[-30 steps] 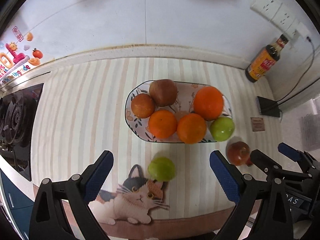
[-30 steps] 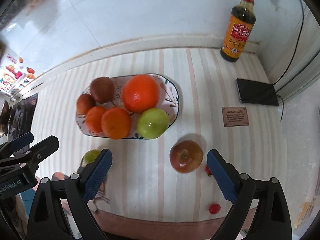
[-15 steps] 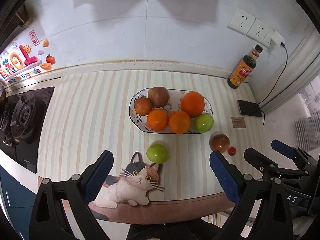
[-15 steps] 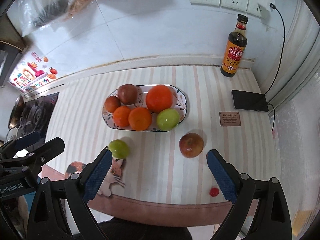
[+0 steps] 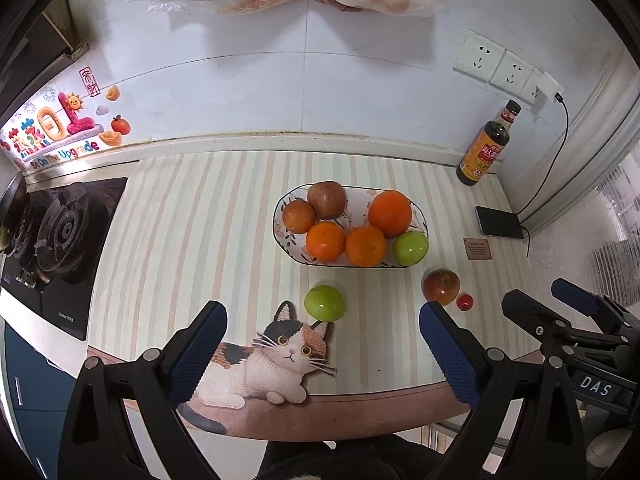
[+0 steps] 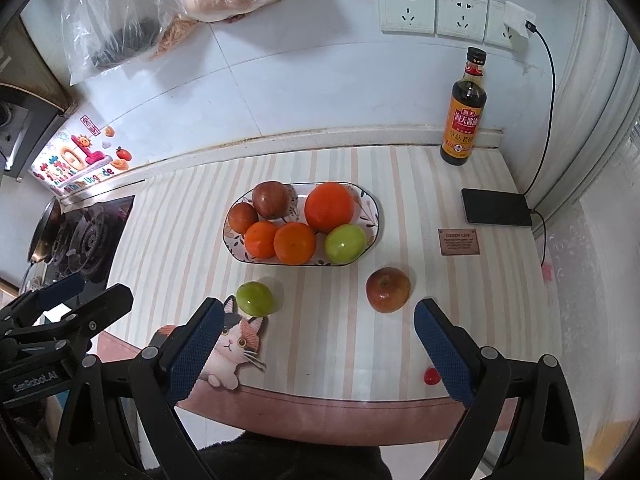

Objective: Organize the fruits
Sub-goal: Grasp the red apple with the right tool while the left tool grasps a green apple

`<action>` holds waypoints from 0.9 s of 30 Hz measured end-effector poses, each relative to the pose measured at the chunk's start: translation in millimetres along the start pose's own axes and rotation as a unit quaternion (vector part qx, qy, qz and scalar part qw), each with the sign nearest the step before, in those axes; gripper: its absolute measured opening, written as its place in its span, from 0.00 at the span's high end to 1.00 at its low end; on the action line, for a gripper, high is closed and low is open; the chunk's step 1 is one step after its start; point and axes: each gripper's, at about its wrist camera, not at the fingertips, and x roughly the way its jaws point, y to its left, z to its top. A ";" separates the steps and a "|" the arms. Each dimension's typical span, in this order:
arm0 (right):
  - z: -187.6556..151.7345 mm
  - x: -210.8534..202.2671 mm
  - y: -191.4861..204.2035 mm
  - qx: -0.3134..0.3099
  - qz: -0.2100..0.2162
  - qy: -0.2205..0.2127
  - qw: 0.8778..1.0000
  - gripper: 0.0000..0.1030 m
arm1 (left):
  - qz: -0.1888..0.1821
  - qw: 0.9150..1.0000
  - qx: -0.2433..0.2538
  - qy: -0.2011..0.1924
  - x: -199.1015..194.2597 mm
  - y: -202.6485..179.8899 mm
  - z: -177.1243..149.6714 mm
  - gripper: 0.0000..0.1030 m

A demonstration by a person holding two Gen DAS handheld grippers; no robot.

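An oval patterned plate (image 5: 280,216) (image 6: 372,208) on the striped mat holds several fruits: oranges, reddish-brown fruits and a green apple (image 5: 410,247) (image 6: 345,243). A loose green apple (image 5: 324,303) (image 6: 255,298) lies on the mat in front of the plate, by the cat picture. A loose red apple (image 5: 441,285) (image 6: 387,289) lies to the right, with a small red tomato (image 5: 464,301) (image 6: 431,375) near it. My left gripper (image 5: 322,354) is open and empty, held back above the counter's front edge. My right gripper (image 6: 316,354) is open and empty, likewise held back.
A soy sauce bottle (image 5: 485,150) (image 6: 463,120) stands at the back right. A black power bank (image 5: 499,222) (image 6: 496,207) and a small brown card (image 6: 458,241) lie at the right. A gas stove (image 5: 52,232) is at the left. Plastic bags (image 6: 168,12) hang on the wall.
Both grippers have pulled back and up from the counter, so the plate and fruits look smaller and more wall shows. The fruits have not moved. Both grippers stay open.
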 end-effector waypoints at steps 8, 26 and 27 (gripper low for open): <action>0.6 23.2 -20.0 0.031 0.000 0.012 0.999 0.01 | 0.033 0.999 0.003 0.010 32.8 6.6 -0.2 0.00; -4.8 205.5 -115.5 0.150 -0.006 0.124 0.981 0.01 | 0.029 0.979 -0.026 0.199 228.0 14.8 -14.0 0.00; -5.4 217.0 -117.6 0.153 -0.006 0.131 0.980 0.01 | 0.026 0.978 -0.029 0.206 233.9 14.4 -14.5 0.00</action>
